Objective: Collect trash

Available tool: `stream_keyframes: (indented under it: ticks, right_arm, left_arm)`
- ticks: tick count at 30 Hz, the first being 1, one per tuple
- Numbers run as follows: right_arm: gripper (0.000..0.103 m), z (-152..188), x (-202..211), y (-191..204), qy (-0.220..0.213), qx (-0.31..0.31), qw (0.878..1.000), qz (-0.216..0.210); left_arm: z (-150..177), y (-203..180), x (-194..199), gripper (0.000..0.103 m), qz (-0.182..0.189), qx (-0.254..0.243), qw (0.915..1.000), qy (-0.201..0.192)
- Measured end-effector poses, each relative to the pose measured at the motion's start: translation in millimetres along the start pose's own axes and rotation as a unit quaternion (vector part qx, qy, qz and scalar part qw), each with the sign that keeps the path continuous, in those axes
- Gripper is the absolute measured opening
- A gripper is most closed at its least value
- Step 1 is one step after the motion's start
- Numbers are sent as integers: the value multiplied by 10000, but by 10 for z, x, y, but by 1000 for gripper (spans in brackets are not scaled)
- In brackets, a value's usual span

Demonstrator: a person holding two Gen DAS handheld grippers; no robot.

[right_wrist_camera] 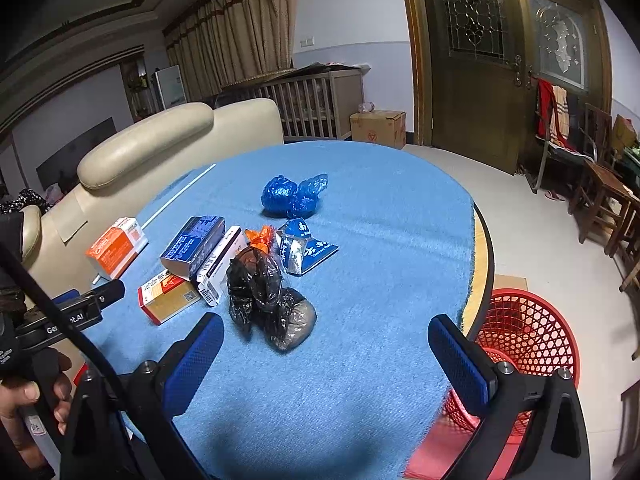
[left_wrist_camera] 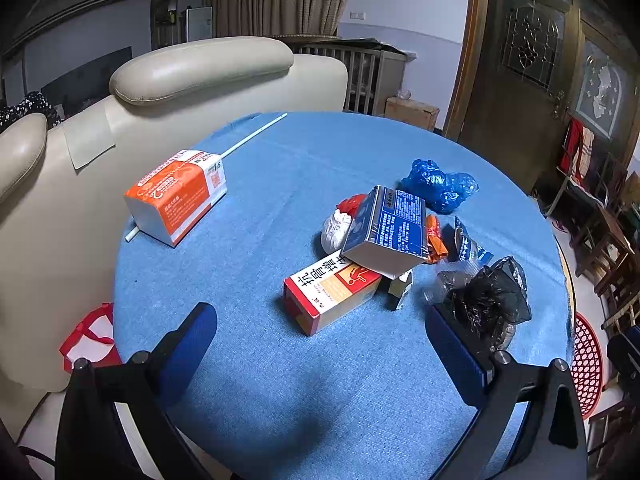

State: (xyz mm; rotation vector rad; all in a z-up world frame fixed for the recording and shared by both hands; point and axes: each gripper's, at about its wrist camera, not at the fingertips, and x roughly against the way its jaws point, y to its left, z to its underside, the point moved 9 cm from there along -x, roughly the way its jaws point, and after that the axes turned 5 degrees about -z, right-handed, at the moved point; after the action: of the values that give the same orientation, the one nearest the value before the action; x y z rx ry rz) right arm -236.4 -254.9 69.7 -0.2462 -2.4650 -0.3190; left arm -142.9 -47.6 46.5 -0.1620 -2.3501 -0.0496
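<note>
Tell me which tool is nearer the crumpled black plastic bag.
Right. The right tool faces the crumpled black plastic bag just ahead, while the left tool has it beyond its right finger.

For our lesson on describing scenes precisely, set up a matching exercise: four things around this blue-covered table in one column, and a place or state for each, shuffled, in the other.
Things:
1. crumpled black plastic bag
2. red mesh plastic basket
3. dark blue printed carton
4. crumpled blue plastic bag

Places or states:
A. on the floor beside the table
B. propped tilted on other trash
C. alone, farthest from the grippers
D. nearest the right gripper

Pairs: 1-D, 2-A, 3-B, 4-C
</note>
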Motion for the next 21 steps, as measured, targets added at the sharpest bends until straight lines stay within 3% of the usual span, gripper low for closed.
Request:
stream_keyframes:
  ticks: [21]
  right_arm:
    - [103, -2, 45, 18, -21, 26, 10000, -29]
  left_arm:
    - [1, -8, 44, 103, 35, -6, 10000, -23]
